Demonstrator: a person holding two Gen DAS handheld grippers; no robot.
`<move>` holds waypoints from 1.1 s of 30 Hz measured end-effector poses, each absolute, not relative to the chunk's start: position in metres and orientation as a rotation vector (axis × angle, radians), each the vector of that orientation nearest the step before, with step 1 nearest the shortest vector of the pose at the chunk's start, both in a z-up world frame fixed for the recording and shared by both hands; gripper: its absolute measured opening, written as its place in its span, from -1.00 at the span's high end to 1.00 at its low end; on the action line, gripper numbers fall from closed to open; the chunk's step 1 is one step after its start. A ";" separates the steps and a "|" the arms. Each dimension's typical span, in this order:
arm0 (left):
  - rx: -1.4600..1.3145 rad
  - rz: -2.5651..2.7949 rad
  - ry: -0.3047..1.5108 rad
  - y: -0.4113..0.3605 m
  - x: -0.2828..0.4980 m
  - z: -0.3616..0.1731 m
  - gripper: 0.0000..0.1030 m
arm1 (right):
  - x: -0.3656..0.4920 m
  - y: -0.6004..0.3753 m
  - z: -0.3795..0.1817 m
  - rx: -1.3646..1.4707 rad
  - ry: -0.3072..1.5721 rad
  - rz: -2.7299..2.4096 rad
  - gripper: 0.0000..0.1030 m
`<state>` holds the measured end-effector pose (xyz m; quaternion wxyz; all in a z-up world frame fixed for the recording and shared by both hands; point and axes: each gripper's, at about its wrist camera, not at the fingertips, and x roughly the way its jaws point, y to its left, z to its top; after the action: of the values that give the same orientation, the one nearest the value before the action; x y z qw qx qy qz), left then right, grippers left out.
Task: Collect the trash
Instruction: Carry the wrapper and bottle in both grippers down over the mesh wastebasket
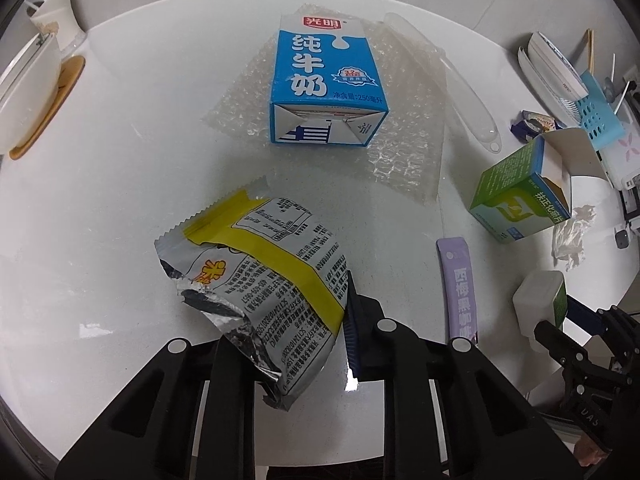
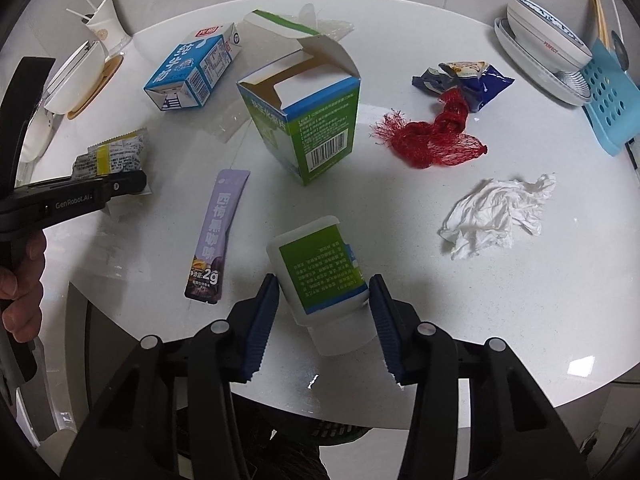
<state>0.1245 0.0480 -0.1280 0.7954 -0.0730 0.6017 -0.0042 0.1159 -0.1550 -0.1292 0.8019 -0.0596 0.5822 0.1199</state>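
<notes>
Trash still covers most of the white round table [image 2: 480,320], so we judge the collecting to be at its very start, with nothing yet carried off as far as we can see and no bin in either view. Our left gripper [image 1: 288,340] has narrowed on the silver and yellow snack wrapper [image 1: 256,272], which crumples between its jaws at the near edge of the table. Our right gripper [image 2: 324,320] has its blue pads on either side of the small white bottle with the green label [image 2: 320,272]; the left pad touches it, but we cannot tell whether the right pad presses yet, so we count that grip as not made. Left to gather are the blue milk carton [image 1: 324,88] lying on a sheet of bubble wrap [image 1: 400,152], the opened green and white box [image 2: 308,120], the purple sachet [image 2: 216,236] just beside the bottle, the red net bag [image 2: 432,140], the dark blue crumpled wrapper [image 2: 464,80] touching it, and the crumpled tissue [image 2: 496,212]. Bowls and plates [image 2: 548,52] at the far rim look like dishes, not rubbish, so we would leave them.
</notes>
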 end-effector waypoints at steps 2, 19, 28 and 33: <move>-0.154 -0.010 1.286 0.047 0.121 -0.124 0.62 | 0.116 -0.158 -0.127 -0.122 1.240 0.252 0.14; -0.147 -0.018 1.237 0.036 0.100 -0.103 0.63 | 0.108 -0.190 -0.099 -0.060 1.158 0.183 0.14; -0.145 -0.022 1.208 0.023 0.082 -0.090 0.63 | 0.091 -0.203 -0.089 -0.044 1.123 0.169 0.15; -0.142 -0.024 1.194 0.014 0.068 -0.082 0.63 | 0.081 -0.212 -0.083 -0.032 1.110 0.168 0.15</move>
<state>0.0684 0.0139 -0.0825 0.8245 -0.0667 0.5618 -0.0114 0.0806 -0.2117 -0.0830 0.8464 -0.0150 0.5264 0.0795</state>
